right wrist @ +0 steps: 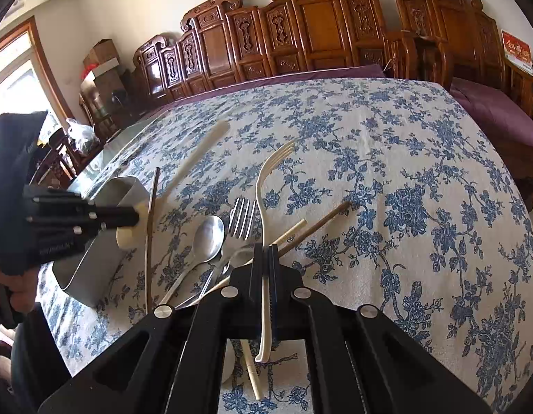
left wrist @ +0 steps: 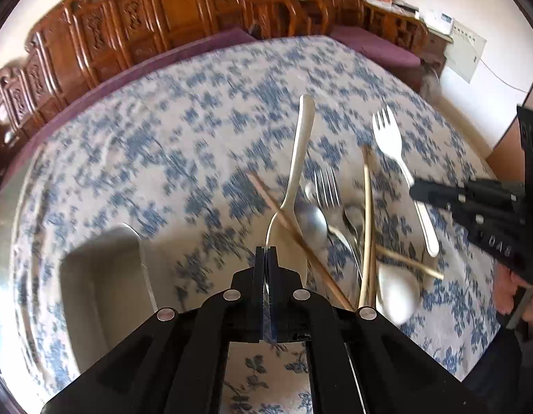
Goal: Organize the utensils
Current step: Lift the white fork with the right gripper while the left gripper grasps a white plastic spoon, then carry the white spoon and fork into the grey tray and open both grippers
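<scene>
My left gripper (left wrist: 266,250) is shut on the bowl of a cream plastic spoon (left wrist: 299,158), whose handle points away over the table. The right wrist view shows the same gripper (right wrist: 137,219) and spoon (right wrist: 200,155) above a metal utensil box (right wrist: 94,269). My right gripper (right wrist: 265,246) is shut on the handle of a white plastic fork (right wrist: 263,179), tines far from me; it appears too in the left wrist view (left wrist: 413,189). Below lie a metal spoon (right wrist: 207,234), a metal fork (right wrist: 244,214) and wooden chopsticks (right wrist: 314,224). One chopstick (left wrist: 283,217) crosses the held spoon's bowl.
A blue-flowered cloth (right wrist: 404,172) covers the table. The metal box (left wrist: 104,276) stands left of the pile, and a white spoon (left wrist: 399,293) lies at its near right. Carved wooden chairs (right wrist: 318,34) line the far side. A person's hand (left wrist: 507,289) grips the right tool.
</scene>
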Demonstrator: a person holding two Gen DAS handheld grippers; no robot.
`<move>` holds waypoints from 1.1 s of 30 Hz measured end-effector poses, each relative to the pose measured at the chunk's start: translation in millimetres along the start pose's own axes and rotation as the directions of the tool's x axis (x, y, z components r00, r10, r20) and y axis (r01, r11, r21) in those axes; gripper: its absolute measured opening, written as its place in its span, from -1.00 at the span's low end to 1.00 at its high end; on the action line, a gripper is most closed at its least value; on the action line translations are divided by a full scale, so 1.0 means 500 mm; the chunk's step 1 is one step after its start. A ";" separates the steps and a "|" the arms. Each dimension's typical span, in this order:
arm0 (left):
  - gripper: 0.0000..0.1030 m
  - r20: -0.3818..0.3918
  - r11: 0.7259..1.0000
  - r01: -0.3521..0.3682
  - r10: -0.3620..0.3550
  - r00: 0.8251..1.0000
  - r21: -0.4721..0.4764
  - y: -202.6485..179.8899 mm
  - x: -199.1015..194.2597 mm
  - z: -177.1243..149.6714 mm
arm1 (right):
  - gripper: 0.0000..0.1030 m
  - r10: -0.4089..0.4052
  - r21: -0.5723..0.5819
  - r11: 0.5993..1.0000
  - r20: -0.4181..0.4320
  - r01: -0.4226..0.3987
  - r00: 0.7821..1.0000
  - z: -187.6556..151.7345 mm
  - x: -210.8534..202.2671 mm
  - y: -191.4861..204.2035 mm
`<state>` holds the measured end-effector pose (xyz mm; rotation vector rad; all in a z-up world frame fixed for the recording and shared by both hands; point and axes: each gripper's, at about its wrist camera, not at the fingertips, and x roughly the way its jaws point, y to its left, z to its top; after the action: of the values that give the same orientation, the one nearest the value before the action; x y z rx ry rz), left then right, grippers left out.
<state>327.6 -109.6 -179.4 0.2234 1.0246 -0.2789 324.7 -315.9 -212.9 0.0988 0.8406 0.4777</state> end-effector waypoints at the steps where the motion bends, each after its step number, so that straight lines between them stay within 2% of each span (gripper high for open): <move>1: -0.98 0.017 1.000 -0.011 0.011 1.000 -0.004 0.003 -0.009 0.006 | -0.92 0.000 -0.002 1.000 0.003 0.000 1.000 0.001 -0.002 0.003; 5: -0.98 0.065 0.999 -0.040 0.042 0.997 -0.032 0.021 -0.030 0.032 | -0.92 -0.005 -0.006 1.000 0.016 0.005 1.000 0.008 -0.008 0.021; 8: -0.98 0.082 0.999 -0.034 0.037 0.996 -0.037 0.027 -0.042 0.046 | -0.92 0.007 -0.009 1.000 0.026 -0.007 1.000 0.013 -0.014 0.036; 15: -0.98 0.106 0.998 -0.025 0.031 0.994 -0.066 0.063 -0.068 0.029 | -0.92 0.038 -0.013 0.999 0.054 -0.038 0.998 0.023 -0.029 0.084; 25: -0.98 0.088 0.992 -0.014 0.026 0.996 -0.127 0.145 -0.104 -0.082 | -0.92 0.090 -0.045 0.995 0.067 -0.087 0.994 0.018 -0.029 0.183; 33: -0.98 0.069 0.982 -0.030 0.044 0.997 -0.185 0.202 -0.126 -0.166 | -0.92 0.109 -0.103 0.989 0.040 -0.104 0.993 0.007 -0.009 0.261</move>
<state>263.3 19.4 -161.1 0.0645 0.9667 -0.1562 276.7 -201.4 -172.6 0.0618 0.7678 0.6151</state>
